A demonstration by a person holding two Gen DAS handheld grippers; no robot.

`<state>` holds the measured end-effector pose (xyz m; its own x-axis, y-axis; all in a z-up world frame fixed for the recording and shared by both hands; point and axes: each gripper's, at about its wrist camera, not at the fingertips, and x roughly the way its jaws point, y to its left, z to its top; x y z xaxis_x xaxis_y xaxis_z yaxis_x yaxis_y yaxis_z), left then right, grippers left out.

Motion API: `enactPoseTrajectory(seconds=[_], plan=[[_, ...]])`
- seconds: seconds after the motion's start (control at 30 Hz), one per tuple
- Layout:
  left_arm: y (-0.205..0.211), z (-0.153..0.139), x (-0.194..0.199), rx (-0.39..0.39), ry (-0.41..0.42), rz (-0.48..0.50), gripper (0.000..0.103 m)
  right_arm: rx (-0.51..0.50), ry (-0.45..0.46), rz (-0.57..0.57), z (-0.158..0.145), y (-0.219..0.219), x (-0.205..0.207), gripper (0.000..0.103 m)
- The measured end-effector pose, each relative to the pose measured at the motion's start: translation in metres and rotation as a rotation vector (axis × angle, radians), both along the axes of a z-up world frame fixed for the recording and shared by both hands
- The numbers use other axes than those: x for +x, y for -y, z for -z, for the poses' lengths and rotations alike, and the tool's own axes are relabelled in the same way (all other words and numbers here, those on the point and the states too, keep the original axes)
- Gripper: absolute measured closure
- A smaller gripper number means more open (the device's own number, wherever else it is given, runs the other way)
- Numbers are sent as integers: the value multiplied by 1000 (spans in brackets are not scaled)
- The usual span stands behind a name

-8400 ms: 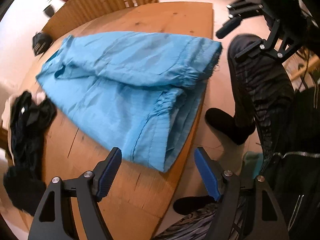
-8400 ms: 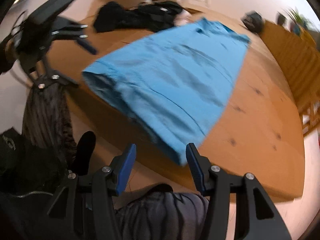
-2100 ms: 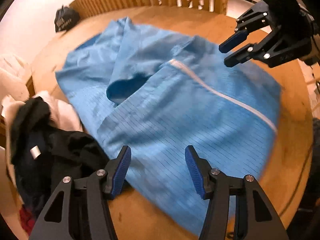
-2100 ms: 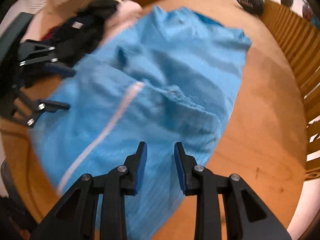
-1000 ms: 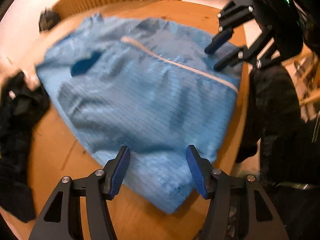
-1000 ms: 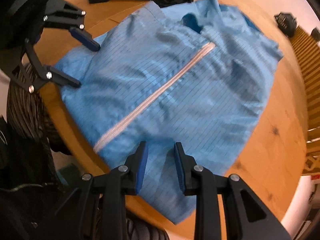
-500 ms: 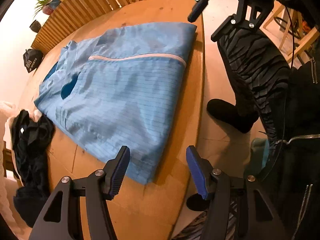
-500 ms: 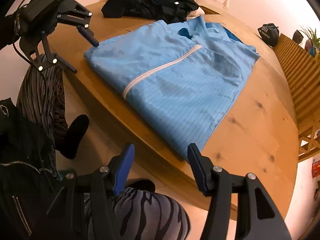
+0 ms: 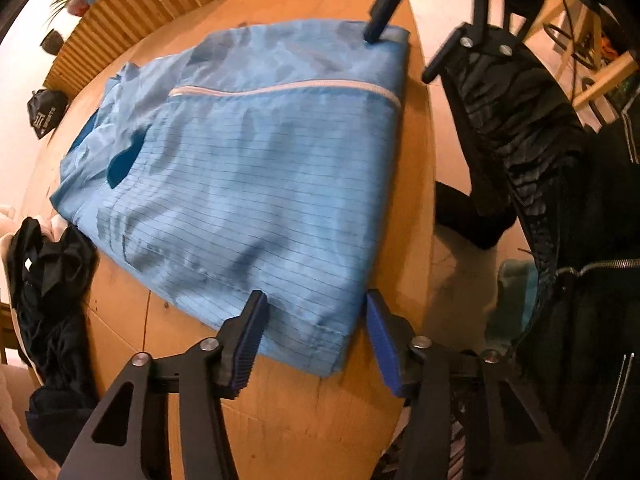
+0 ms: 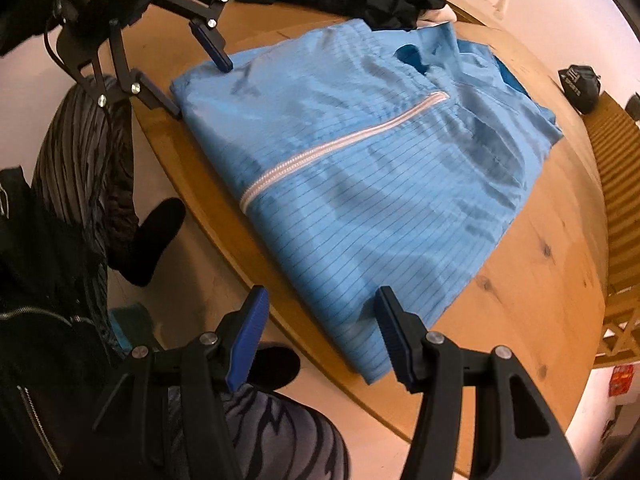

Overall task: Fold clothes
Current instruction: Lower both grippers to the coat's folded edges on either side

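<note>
- The bench (image 9: pixel 280 420) is a round wooden top, and the blue jacket (image 9: pixel 248 184) lies spread flat on it, its hem running along the rim nearest my legs and its collar pointing away toward the far side.
- The jacket's white zipper (image 10: pixel 340 148) runs from the hem toward the collar; relative to it, 1 hem corner sits at each of my tools.
- A heap of dark clothes (image 9: pixel 44 280) lies on the bench just beside the jacket's shoulder side, close enough that a fold swung that way could drag it along.
- My left gripper (image 9: pixel 312 340) points steeply down over the hem corner nearest that heap. Its fingers are apart and closing, with the corner between them; I see no pad pressing cloth yet.
- My right gripper (image 10: pixel 320 336) hangs over the other hem corner, on the far side of the zipper. Its fingers stand apart with the corner's edge between them, 1 over the jacket and 1 beyond the bench rim.
- What could go wrong, as I judge it: the fabric looks thin and slick, so I might pinch only the top layer and the fold would split open.
- If the right fingers close too near the rim, they may miss the hem or tug the jacket off the bench.
- If 1 side grips before the other, the lift would skew the jacket.
</note>
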<state>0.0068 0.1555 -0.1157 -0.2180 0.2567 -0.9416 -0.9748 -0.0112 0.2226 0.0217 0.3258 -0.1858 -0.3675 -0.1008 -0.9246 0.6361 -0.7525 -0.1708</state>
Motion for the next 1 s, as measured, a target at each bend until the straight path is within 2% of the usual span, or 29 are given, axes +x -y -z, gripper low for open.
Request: enactPoseTrajectory(seconds=[0.2,0.37,0.5,0.57,0.63,0.7,0.83,1.0], plan=[[3,-1,-7,-7,50,-19,58,-9,26,1,4,-3,-7,49],[0,-2,-15,-8,92,-56,68,-32,57,30,7,-5,-12,50],[-2,-1,-17,-4,120,-68,76,-49,96,58,8,-4,-17,63],[-2,-2,-17,-2,127,-68,79,-42,89,74,8,-2,-19,78],[-2,-1,-21,3,148,-98,79,-34,77,85,10,1,-20,82],[-2,0,-19,15,133,-107,81,-10,52,86,11,6,-17,84],[-3,-3,-19,52,129,-126,90,7,35,121,12,11,-16,91],[3,-24,-29,166,153,-186,93,-25,34,189,-1,3,-19,95]])
